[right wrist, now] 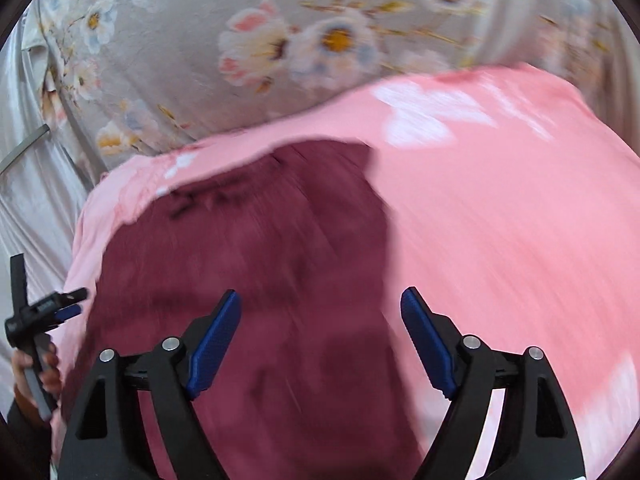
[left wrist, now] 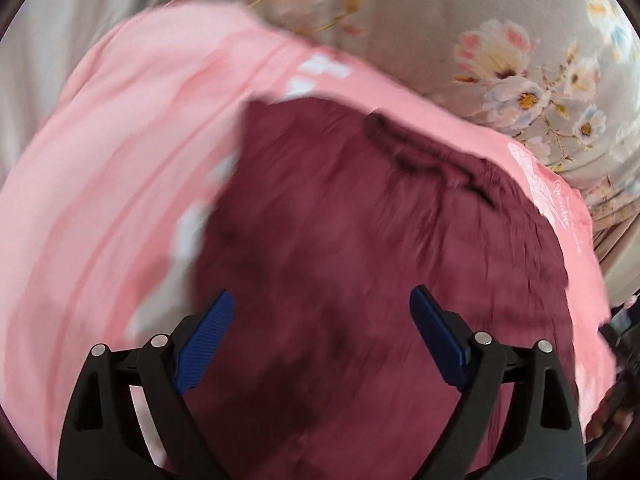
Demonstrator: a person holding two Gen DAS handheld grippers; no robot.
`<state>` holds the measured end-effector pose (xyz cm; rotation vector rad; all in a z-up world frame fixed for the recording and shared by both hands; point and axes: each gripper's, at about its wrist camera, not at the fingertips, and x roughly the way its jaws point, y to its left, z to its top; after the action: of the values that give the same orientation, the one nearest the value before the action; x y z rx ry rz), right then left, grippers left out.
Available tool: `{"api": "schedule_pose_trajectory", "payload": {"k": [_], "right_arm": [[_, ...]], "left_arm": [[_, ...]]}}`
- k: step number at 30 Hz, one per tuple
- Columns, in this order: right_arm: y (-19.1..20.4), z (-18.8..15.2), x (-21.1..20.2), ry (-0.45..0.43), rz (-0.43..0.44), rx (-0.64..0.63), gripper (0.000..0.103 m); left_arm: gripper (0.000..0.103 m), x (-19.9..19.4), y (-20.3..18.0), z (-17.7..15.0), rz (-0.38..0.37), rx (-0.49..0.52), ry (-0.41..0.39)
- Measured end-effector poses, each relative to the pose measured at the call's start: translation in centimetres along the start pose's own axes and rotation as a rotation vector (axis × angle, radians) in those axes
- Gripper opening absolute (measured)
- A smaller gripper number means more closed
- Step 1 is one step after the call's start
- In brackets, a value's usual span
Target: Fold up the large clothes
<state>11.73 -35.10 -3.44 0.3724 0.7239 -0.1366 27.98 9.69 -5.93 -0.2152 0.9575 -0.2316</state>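
A maroon garment lies flat on top of a pink cloth with white prints. Its gathered dark edge is at the far side. My left gripper hovers over the maroon fabric, open, with nothing between its blue pads. My right gripper is also open and empty, above the same garment near its border with the pink cloth. In the right wrist view the left gripper shows small at the far left, held by a hand. Both views are motion-blurred.
A grey bedsheet with a flower print spreads beyond the pink cloth on the far side. Plain pale fabric hangs along the left edge of both views.
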Motion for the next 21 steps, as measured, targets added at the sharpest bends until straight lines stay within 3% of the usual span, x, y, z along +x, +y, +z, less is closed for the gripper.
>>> {"api": "schedule_pose_trajectory", "payload": {"k": [3, 6, 10, 14, 16, 17, 18, 19, 20, 21], "right_arm": [[-3.3, -5.9, -4.3, 0.049, -0.036, 0.052, 0.080], [-4.6, -10.0, -6.3, 0.078, -0.020, 0.097, 0.080], [-4.9, -12.8, -6.4, 0.091, 0.048, 0.171, 0.080], [-4.4, -14.2, -5.8, 0.076, 0.077, 0.211, 0.082], [-4.4, -14.3, -5.8, 0.049, 0.080, 0.225, 0.082], [-4.7, -14.3, -5.7, 0.038, 0.088, 0.248, 0.079], [-4.9, -14.2, -5.5, 0.031, 0.091, 0.267, 0.076], [-4.9, -14.2, -5.5, 0.035, 0.090, 0.276, 0.059], [-4.9, -14.1, -5.4, 0.045, 0.099, 0.279, 0.030], [-4.9, -14.0, -5.5, 0.053, 0.122, 0.286, 0.020]], "left_arm": [[0.087, -3.2, 4.0, -4.9, 0.002, -0.072, 0.042], [0.087, -5.3, 5.3, -8.2, -0.007, -0.092, 0.050], [0.087, -5.7, 6.0, -11.6, -0.052, -0.147, 0.068], [0.086, -6.4, 6.1, -13.4, -0.072, -0.200, 0.025], [0.073, -6.5, 6.0, -13.6, -0.077, -0.214, 0.024], [0.069, -6.4, 5.9, -13.7, -0.062, -0.214, 0.028], [0.057, -6.4, 6.0, -13.7, -0.048, -0.213, 0.031], [0.045, -6.4, 6.0, -13.7, -0.033, -0.213, 0.035], [0.038, -6.5, 6.1, -13.7, -0.032, -0.215, 0.042], [0.023, -6.7, 6.2, -13.7, -0.042, -0.219, 0.043]]}}
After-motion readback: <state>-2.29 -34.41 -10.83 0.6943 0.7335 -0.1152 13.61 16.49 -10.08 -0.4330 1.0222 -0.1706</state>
